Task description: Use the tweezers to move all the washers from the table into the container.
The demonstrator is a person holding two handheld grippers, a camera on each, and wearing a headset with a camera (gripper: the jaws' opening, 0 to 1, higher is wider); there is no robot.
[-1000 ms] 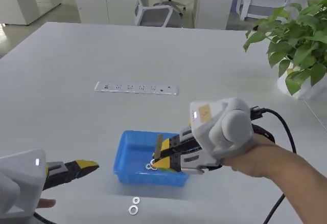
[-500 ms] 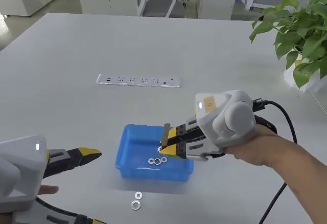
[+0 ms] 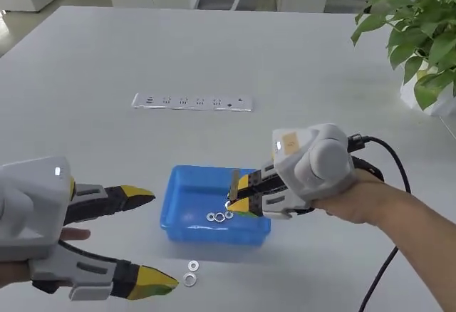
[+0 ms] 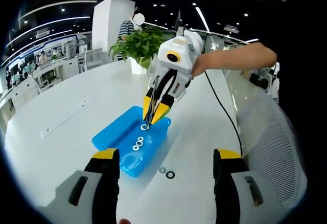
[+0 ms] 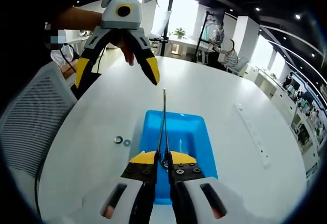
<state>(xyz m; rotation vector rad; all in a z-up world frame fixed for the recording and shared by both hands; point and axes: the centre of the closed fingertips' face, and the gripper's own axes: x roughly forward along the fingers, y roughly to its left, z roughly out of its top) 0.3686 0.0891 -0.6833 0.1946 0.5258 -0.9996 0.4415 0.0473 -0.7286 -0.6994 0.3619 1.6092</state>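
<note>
Closely, right gripper pinches the thin tweezers.

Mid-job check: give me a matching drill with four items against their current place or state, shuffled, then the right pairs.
1. left gripper
2. right gripper
3. three washers
4. two washers

A. on the table, just outside the container
B. open, holding nothing
C. lying in the container
D. shut on the tweezers

Pairs: 1-B, 2-D, 3-C, 4-A

Nothing readable anywhere tbh; the small tan paper sticker on the right gripper is just blur.
</note>
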